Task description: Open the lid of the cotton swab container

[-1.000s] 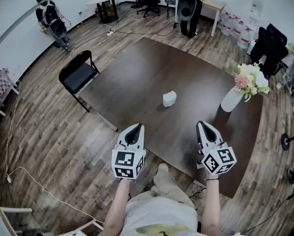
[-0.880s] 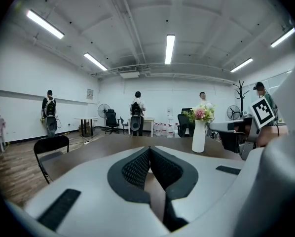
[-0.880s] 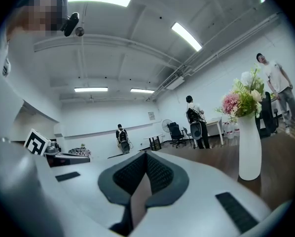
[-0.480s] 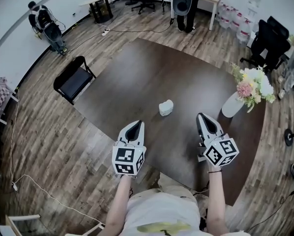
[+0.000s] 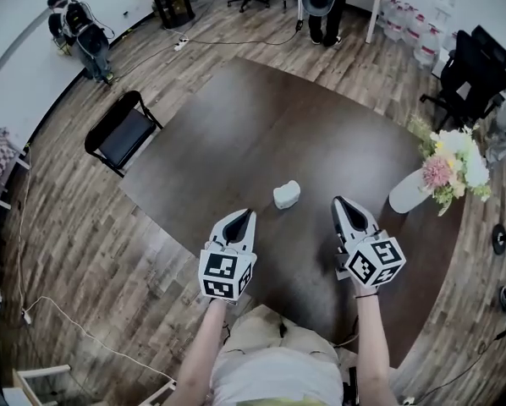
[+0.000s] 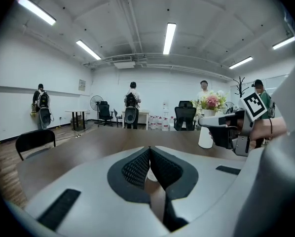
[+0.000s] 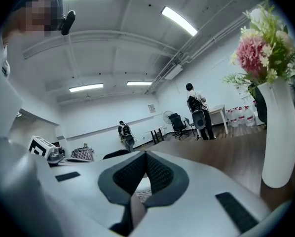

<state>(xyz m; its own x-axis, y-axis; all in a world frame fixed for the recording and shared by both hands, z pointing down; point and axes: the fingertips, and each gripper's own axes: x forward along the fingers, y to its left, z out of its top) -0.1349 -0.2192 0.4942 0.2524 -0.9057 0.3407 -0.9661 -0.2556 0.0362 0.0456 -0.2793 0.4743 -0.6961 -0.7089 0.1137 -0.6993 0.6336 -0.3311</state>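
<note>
1. we hold the left gripper point(image 5: 240, 216) and the right gripper point(image 5: 342, 203) side by side above the near part of the dark table point(image 5: 261, 117), both pointing away from us.
2. left gripper: in the left gripper view its two jaws are pressed together at the tips, and nothing is pinched between them.
3. right gripper: in the right gripper view its jaws likewise meet at the tips, with nothing clamped.
4. the cotton swab container point(image 5: 286, 194), a small white thing, lies on the table ahead of both sets of tips and between the two grippers, touching neither.
5. we cannot make out the state of its lid at this size.
6. in each gripper view a pale patch shows through the opening below the closed tips. in the right gripper view that patch carries dark print.
7. a white vase point(image 5: 408, 191) with flowers point(image 5: 456, 163) stands to the right of the right gripper, near the table's edge.
8. a black chair point(image 5: 122, 134) stands on the wooden floor point(image 5: 75, 252), well to the left of the left gripper and ahead of it, beside the table.
</note>
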